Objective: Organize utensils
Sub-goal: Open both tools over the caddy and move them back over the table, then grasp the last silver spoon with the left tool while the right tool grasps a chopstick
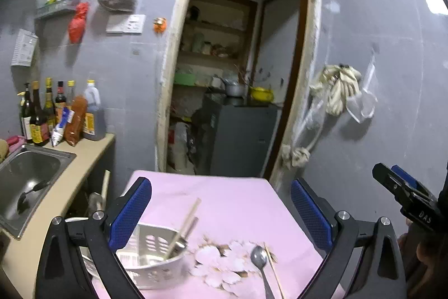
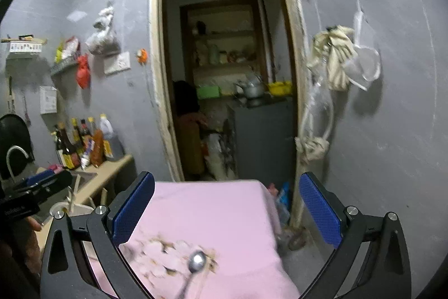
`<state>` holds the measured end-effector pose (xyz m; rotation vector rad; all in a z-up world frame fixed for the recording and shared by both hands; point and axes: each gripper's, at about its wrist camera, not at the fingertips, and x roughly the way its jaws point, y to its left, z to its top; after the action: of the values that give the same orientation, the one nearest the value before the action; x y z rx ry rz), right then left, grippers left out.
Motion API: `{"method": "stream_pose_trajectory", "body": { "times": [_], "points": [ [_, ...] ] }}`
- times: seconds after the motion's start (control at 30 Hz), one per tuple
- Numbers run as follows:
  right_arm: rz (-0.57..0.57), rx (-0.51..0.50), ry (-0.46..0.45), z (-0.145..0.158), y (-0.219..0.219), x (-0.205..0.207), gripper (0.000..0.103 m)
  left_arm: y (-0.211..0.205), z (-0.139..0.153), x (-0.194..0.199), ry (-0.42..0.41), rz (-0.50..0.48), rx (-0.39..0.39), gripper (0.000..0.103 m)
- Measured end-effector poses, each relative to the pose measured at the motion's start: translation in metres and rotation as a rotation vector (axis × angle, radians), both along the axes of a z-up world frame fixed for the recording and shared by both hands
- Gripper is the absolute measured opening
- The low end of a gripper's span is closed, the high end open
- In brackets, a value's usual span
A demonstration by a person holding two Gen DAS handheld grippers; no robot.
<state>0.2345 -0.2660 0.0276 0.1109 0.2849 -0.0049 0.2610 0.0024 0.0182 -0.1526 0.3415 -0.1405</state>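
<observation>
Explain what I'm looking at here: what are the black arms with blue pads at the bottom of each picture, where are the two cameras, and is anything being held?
A person holds two handheld grippers, each carrying a fisheye camera looking along its fingers. One picture is from the left gripper, the other from the right gripper. The blue pads are the fingertips. Both grippers are open and hold nothing. Below them is a table with a pink cloth. On it stand a white basket containing chopsticks, plus a loose metal spoon beside a single chopstick.

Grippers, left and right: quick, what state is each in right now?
Left gripper: open, holding nothing, above the white basket.
Right gripper: open, holding nothing, above the spoon.
</observation>
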Motion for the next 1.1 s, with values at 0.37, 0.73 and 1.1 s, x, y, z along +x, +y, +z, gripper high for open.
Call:
{"method": "stream_pose_trajectory", "body": {
  "times": [0.37,0.73,1.1],
  "points": [
    [-0.050,-0.010,0.169,-0.070,-0.038,0.010,0.101,-0.040,-0.047,0.010,0.128,-0.058,0.032,0.100],
    [0.079,-0.024,0.427,-0.167,-0.020,0.040,0.101,-0.049,-0.126,0.037,0.317,-0.071,0.046,0.100],
    [0.196,-0.093,0.545,-0.206,0.021,0.075,0.101,-0.029,-0.177,0.073,0.471,-0.003,0.003,0.100]
  ]
}}
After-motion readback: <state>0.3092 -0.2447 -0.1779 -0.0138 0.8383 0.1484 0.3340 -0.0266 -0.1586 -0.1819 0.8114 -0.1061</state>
